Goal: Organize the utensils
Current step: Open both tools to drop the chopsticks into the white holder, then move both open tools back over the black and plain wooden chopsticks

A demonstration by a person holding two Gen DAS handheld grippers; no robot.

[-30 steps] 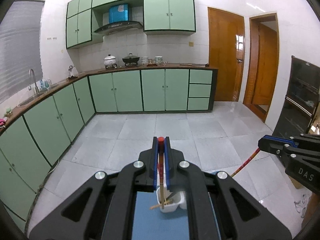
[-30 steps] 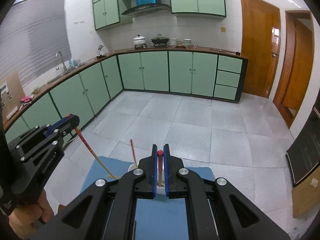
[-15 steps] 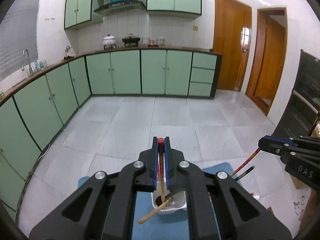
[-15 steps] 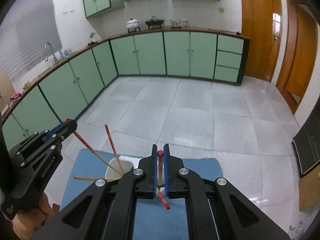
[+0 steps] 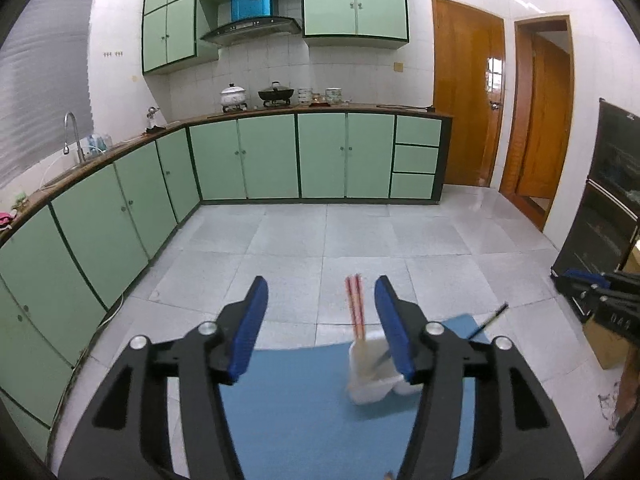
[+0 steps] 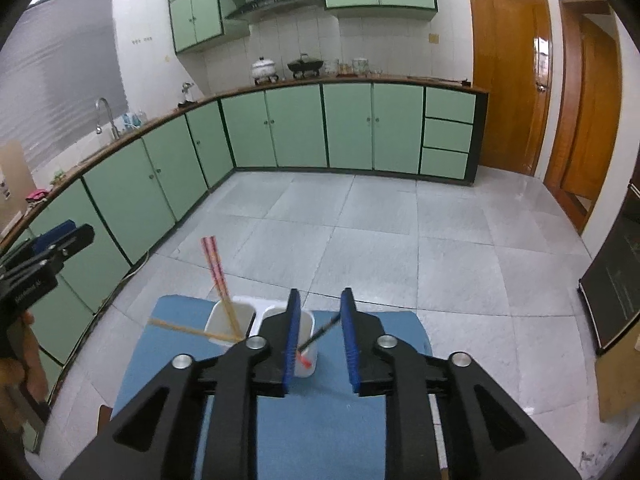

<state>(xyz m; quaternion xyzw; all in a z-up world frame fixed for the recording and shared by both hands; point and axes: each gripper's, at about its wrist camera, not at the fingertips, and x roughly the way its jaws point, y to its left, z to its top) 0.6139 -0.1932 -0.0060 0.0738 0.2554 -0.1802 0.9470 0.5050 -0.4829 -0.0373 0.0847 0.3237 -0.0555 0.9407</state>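
Note:
A white two-cup utensil holder (image 6: 240, 322) (image 5: 370, 380) stands on a blue mat (image 6: 320, 420) (image 5: 296, 400). Two red chopsticks (image 6: 216, 276) (image 5: 355, 306) stand upright in its left cup, and a wooden chopstick (image 6: 188, 330) leans out of that cup to the left. A black chopstick with a red end (image 6: 318, 336) lies tilted in the right cup. My left gripper (image 5: 320, 328) is open and empty, just left of the holder. My right gripper (image 6: 320, 336) is open and empty above the right cup. It also shows in the left wrist view (image 5: 600, 300).
The mat lies on a surface above a grey tiled floor (image 5: 360, 240). Green cabinets (image 5: 280, 156) run along the left and back walls. A black appliance (image 5: 608, 220) stands at the right. Wooden doors (image 5: 468, 100) are at the back right.
Both grippers have opened and let go of their chopsticks. The red chopstick from the left gripper now stands in the left cup; the black one lies in the right cup.

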